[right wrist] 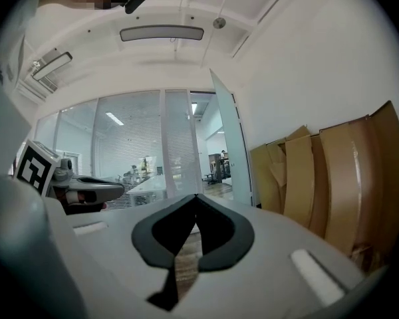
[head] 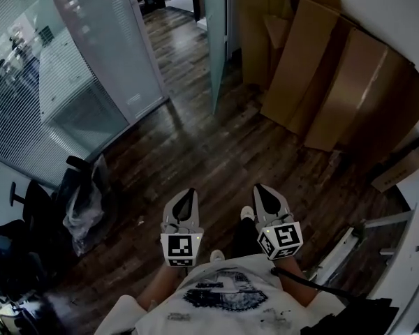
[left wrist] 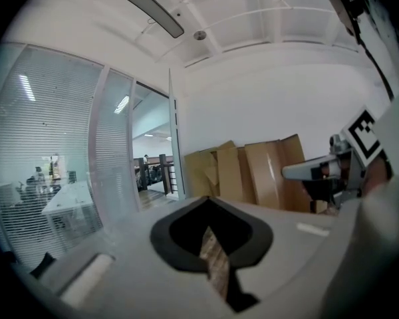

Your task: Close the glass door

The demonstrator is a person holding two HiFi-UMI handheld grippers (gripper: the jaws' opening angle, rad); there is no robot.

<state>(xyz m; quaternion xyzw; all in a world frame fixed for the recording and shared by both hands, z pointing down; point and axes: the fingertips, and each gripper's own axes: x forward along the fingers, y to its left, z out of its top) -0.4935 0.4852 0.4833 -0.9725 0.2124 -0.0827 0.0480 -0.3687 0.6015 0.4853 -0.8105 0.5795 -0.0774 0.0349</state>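
Observation:
The glass door [head: 215, 40] stands open, seen edge-on ahead of me beside the doorway; it also shows as the door [left wrist: 175, 145] in the left gripper view and the door [right wrist: 233, 145] in the right gripper view. Both grippers are held level at my waist, side by side, pointing at the doorway and well short of the door. My left gripper [head: 185, 195] [left wrist: 208, 199] is shut with nothing in it. My right gripper [head: 265, 190] [right wrist: 195, 196] is shut and empty too.
Large cardboard sheets [head: 321, 75] lean on the right wall just past the door. A frosted glass partition [head: 105, 47] runs along the left. Office chairs and bags [head: 77, 201] sit at the left, a white frame [head: 405, 257] at the right. Dark wood floor [head: 209, 145] lies between.

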